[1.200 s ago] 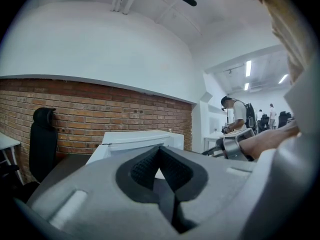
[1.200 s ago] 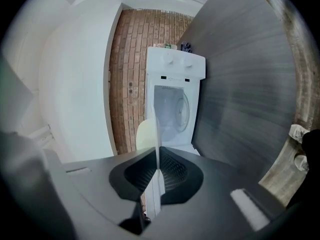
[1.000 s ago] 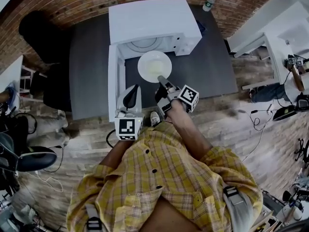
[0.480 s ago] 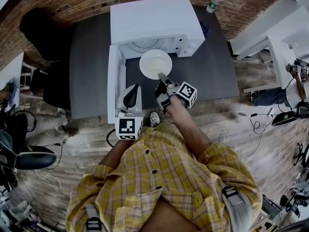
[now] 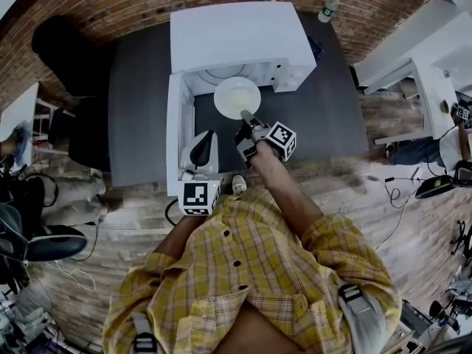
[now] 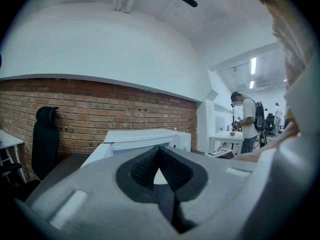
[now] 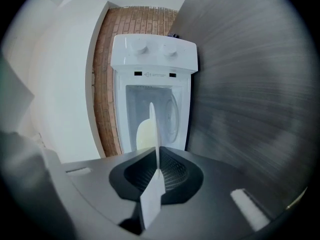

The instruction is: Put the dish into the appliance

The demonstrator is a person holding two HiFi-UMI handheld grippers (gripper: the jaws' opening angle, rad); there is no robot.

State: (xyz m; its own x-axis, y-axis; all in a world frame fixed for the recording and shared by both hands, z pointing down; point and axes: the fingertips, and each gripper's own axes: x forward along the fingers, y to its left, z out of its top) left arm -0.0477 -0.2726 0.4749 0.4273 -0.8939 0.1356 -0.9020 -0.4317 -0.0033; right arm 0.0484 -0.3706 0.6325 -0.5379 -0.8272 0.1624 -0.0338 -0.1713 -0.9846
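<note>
We find the dish (image 5: 236,96), a white round plate, over the desk (image 5: 324,109) near the middle of its far edge, directly in front of the open microwave (image 5: 236,39). Its far rim reaches the mouth of the cavity. The rest of the dish lies outside the appliance. We cannot tell whether the dish touches the desk surface

The right gripper (image 5: 247,119) holds the dish at its near rim. In the right gripper view the two fingers are pinched onto the rim, with the dish seen edge-on between the pads and pointing into the cavity. The glass turntable (image 7: 172,114) shows inside the cavity, beyond the dish. The marker cube (image 5: 280,140) of this gripper sits just behind the jaws, toward the near edge of the desk

The microwave stands at the far edge of the desk. Its door (image 5: 175,131) is swung fully open and extends toward the near edge on the left side

The left gripper (image 5: 200,150) hovers at the near edge of the desk, just beside the open door. Its fingers are pressed together at the tips with nothing between them

Two bottles (image 5: 329,6) stand at the far edge of the desk, behind the microwave. A black chair (image 5: 63,50) stands off the left edge of the desk
</note>
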